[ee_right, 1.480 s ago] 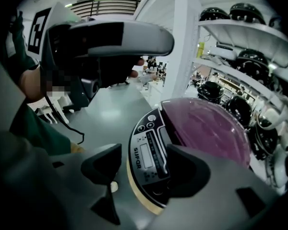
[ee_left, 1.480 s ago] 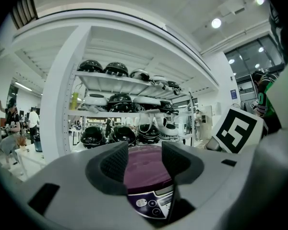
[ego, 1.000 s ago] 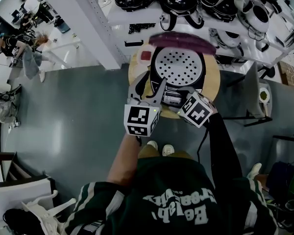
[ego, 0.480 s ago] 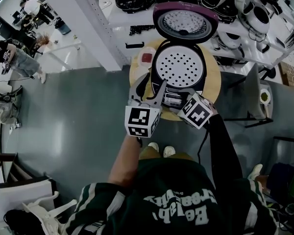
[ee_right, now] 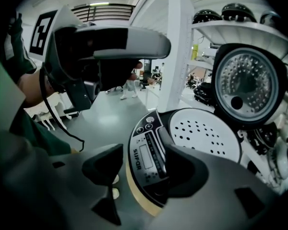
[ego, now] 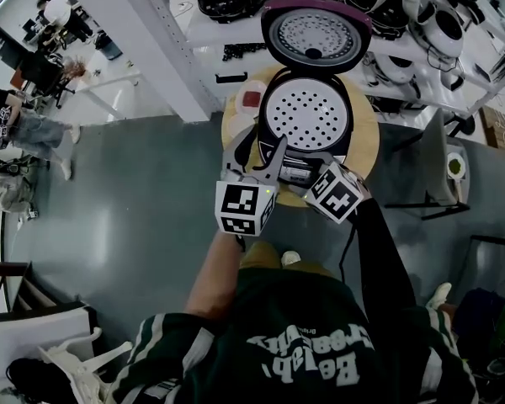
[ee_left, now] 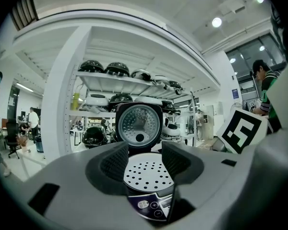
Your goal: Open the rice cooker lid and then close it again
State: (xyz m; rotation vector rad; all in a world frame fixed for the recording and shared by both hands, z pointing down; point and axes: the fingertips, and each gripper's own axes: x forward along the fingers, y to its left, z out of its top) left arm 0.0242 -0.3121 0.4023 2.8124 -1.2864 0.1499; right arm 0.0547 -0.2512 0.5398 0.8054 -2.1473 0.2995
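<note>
One rice cooker (ego: 307,120) stands on one round wooden table (ego: 366,133), and its one lid (ego: 316,32) is open and upright behind it. Inside I see one white tray (ee_left: 148,172) with holes. I hold two grippers at the cooker's front. The left gripper (ego: 257,151) has its two jaws apart and holds nothing. The right gripper (ee_right: 140,162) is also spread, with the control panel (ee_right: 146,150) between its jaws, not clamped. One small red thing (ego: 251,97) lies on the table beside the cooker.

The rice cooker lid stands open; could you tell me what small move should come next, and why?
Probably lift the right gripper to the purple-rimmed round lid and push it down: it stands upright behind the white perforated plate, while this and the left gripper hover, jaws apart, empty, by the black control panel.
</note>
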